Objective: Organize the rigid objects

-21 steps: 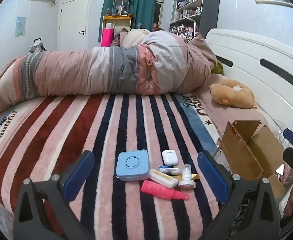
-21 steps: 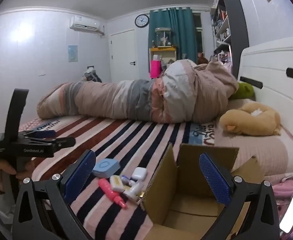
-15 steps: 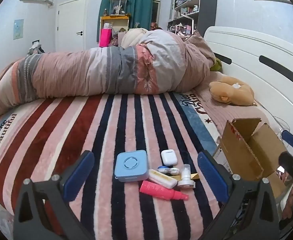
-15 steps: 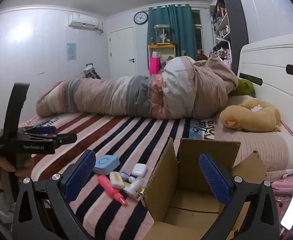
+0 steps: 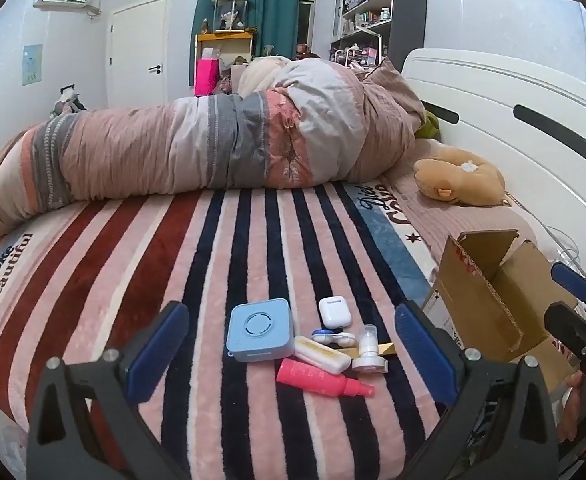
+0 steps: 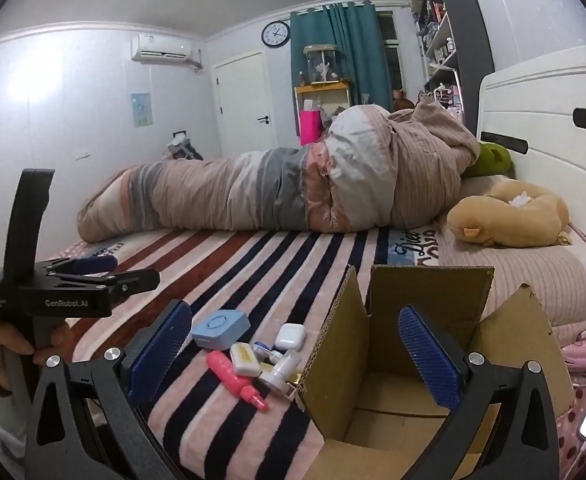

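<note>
An open cardboard box [image 6: 377, 400] sat empty at the bed's [image 5: 93, 280] near edge, small toiletries [image 5: 317, 348] clustered beside it. Both grippers [image 5: 289, 344] [image 6: 293, 352] hovered wide open, holding nothing.

**Count of items on bed**

Small rigid items, clustered: 1 blue square case [image 5: 260, 335]; 1 white earbud case [image 5: 334, 312]; 1 pink bottle [image 5: 322, 378]; 1 white-and-yellow oblong case [image 5: 322, 354]; 1 blue-and-white contact lens case [image 5: 333, 337]; 1 small clear bottle with white base [image 5: 368, 350]; 1 gold item [image 5: 385, 348], mostly hidden. Total 7.

Cardboard box [image 6: 429, 300]: 1, open.

Plush toy [image 5: 459, 178]: 1 tan. Rolled quilt [image 5: 197, 148]: 1.
</note>
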`<state>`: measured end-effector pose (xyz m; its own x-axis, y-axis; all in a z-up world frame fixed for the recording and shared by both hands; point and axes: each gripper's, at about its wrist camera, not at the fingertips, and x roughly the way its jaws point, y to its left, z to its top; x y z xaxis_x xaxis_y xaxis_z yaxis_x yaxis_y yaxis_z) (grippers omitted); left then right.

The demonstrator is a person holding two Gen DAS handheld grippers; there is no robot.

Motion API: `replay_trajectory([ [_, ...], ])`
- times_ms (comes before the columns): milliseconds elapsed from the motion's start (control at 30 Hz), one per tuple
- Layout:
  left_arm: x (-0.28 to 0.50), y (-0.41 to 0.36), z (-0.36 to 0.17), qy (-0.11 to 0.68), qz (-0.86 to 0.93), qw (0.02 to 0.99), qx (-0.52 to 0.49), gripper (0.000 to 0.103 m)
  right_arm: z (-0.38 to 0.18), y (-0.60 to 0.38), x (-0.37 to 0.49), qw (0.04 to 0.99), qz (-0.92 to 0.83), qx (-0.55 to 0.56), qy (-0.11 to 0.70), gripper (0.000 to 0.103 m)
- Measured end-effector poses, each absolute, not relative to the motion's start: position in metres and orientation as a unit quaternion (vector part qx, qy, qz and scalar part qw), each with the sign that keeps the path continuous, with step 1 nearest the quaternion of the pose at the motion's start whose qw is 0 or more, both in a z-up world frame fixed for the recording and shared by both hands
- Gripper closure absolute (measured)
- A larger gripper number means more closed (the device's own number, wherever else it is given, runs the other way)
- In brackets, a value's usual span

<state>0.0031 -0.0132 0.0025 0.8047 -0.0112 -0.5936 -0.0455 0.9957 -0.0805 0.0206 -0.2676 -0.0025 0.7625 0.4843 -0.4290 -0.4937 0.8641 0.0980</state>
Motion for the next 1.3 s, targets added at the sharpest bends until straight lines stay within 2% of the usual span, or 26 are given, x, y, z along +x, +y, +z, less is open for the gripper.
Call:
replay_trajectory([
  [1300, -0.005, -0.005, 0.001, 0.313, -0.015, 0.948, -0.05, 0.001, -0.008, -0.264, 0.024, 0.924, 0.303, 0.007, 0.231, 0.0],
])
